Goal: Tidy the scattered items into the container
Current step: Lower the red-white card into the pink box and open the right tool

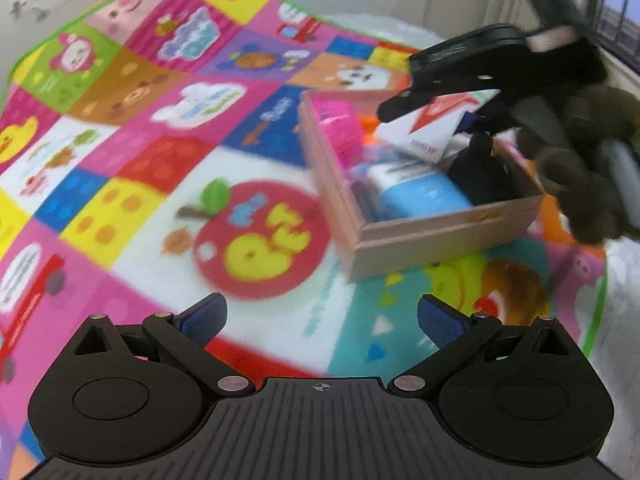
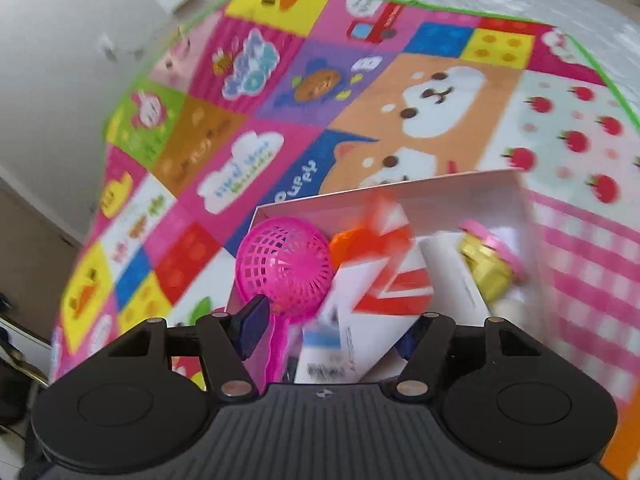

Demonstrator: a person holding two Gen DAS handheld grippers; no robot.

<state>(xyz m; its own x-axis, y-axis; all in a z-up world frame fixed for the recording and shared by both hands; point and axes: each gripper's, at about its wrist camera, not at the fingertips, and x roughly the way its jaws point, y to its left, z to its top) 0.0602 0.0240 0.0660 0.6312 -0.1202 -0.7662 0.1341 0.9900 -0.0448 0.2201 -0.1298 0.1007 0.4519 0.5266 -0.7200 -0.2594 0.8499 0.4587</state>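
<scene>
Mat (image 2: 256, 152) lettering "PUPPY", left gripper (image 1: 322, 322) wide open, empty; right gripper (image 2: 334, 330) spread around white-red carton (image 2: 380, 292), grip unclear

I logged bright, even daylight from the window (image 1: 624, 20); fisheye bending at edges; motion blur heaviest around the box (image 1: 420, 236).

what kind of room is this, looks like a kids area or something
Probably a room at home, perhaps a child's play corner: a bright cartoon patchwork play mat is spread out, a window is at the far right, and a box holds small household items.
</scene>
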